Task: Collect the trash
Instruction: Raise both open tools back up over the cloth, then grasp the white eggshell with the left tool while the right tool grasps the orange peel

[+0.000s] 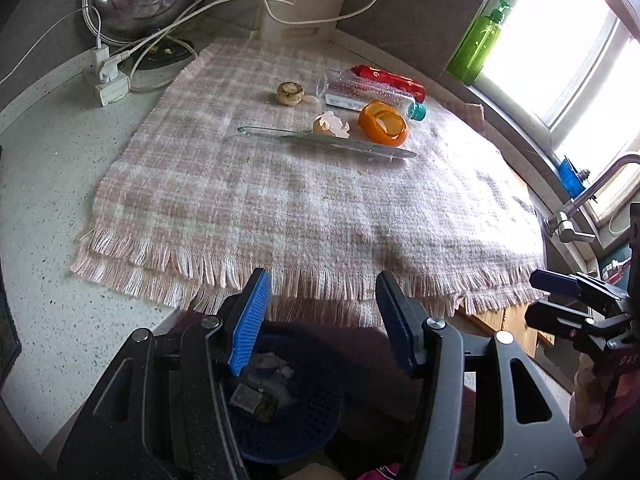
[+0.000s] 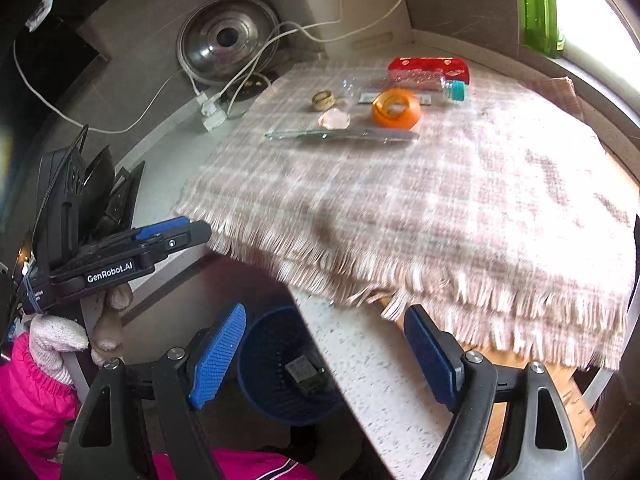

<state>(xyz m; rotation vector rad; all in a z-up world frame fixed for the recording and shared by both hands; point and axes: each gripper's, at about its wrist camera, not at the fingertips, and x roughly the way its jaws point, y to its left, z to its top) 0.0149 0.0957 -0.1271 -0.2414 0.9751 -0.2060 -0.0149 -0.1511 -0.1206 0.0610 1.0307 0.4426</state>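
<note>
Nearest you, both grippers hang over the blue bin (image 2: 288,368) below the counter edge — your left gripper (image 1: 322,320) has its jaws apart with nothing between them, and your right gripper (image 2: 324,356) is likewise spread and empty. The bin already holds a few scraps, possibly a small wrapper; the view is too dim to say. Further off, on the cloth (image 1: 280,200), most of the job is left: a clear strip (image 1: 328,142), eggshell (image 1: 330,124), orange peel (image 1: 383,123), a small cup (image 1: 290,93), a bottle (image 1: 368,94) and — furthest — a red packet (image 1: 390,80).
</note>
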